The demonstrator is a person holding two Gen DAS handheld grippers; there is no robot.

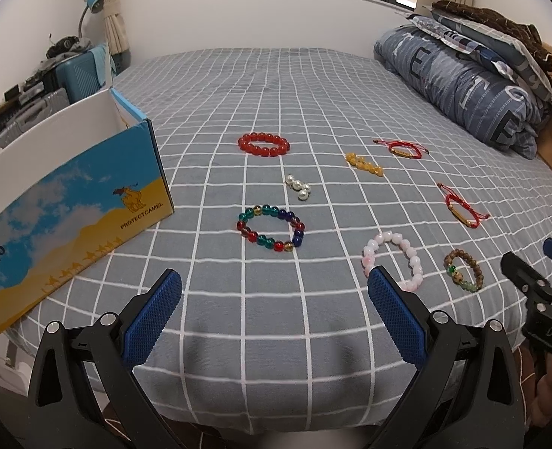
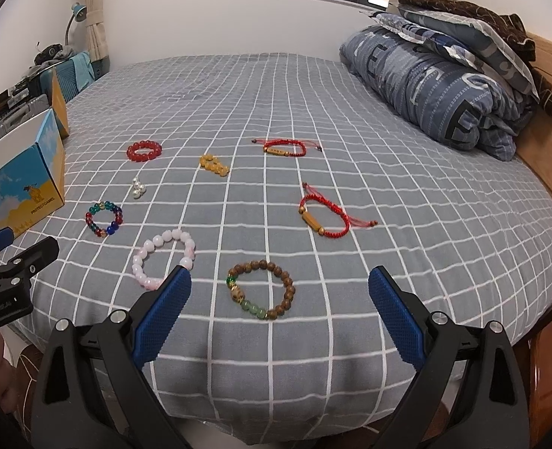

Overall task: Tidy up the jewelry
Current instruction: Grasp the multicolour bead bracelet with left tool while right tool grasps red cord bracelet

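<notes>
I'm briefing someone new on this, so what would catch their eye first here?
Bright bracelets scattered across the grey checked bedsheet: a red bead bracelet farthest back, a multicoloured one mid-bed, a pink one near the front edge. A blue-and-yellow camel box stands open at the bed's left side.

Glossy glass-like red bracelet, matt wooden bead bracelet, cloth bedsheet
</notes>
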